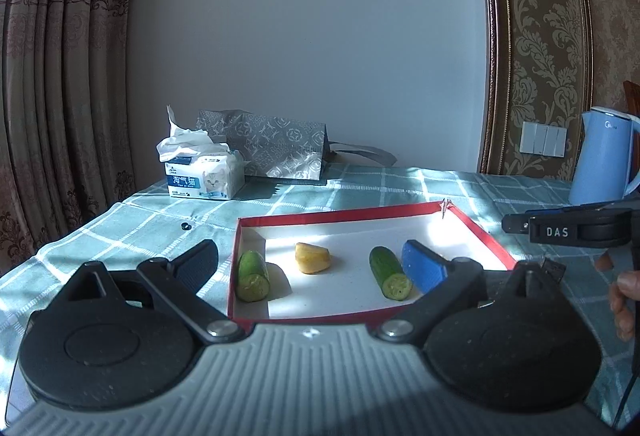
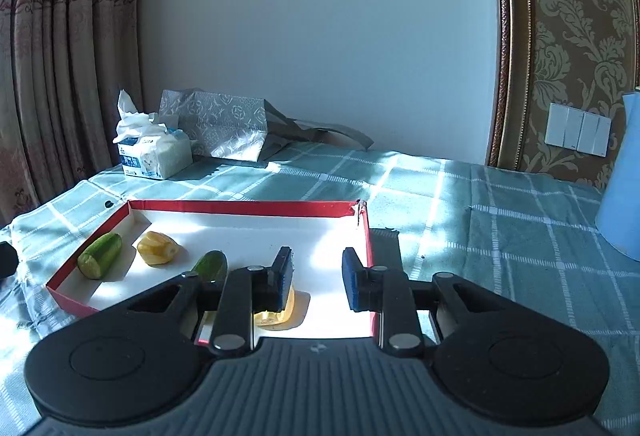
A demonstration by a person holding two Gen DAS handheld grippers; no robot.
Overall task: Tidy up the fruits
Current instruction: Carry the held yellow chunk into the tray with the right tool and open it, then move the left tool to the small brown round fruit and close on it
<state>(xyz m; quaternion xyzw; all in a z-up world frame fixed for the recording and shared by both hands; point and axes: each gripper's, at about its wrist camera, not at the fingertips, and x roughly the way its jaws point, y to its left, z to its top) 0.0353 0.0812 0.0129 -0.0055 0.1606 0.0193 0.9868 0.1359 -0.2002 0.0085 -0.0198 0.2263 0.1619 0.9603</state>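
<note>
A red-rimmed shallow tray (image 1: pixel 340 214) with a white floor lies on the checked tablecloth. In the left wrist view it holds two cut cucumber pieces (image 1: pixel 253 276) (image 1: pixel 390 272) and a yellow fruit piece (image 1: pixel 312 257). My left gripper (image 1: pixel 310 248) hovers at the tray's near edge, open wide, with nothing gripped. The right wrist view shows the tray (image 2: pixel 240 207) with cucumber pieces (image 2: pixel 100 255) (image 2: pixel 210 264), a yellow piece (image 2: pixel 157 247) and a second yellow piece (image 2: pixel 276 312) lying under the left finger. My right gripper (image 2: pixel 317 252) stands above the tray's right end; bare floor shows between its pads.
A tissue box (image 1: pixel 204 176) and a grey patterned paper bag (image 1: pixel 272 148) stand at the back left by the wall. A blue kettle (image 1: pixel 604 160) stands at the right. A small black ring (image 1: pixel 185 226) lies left of the tray. A hand (image 1: pixel 622 300) holds the right gripper's housing (image 1: pixel 560 232).
</note>
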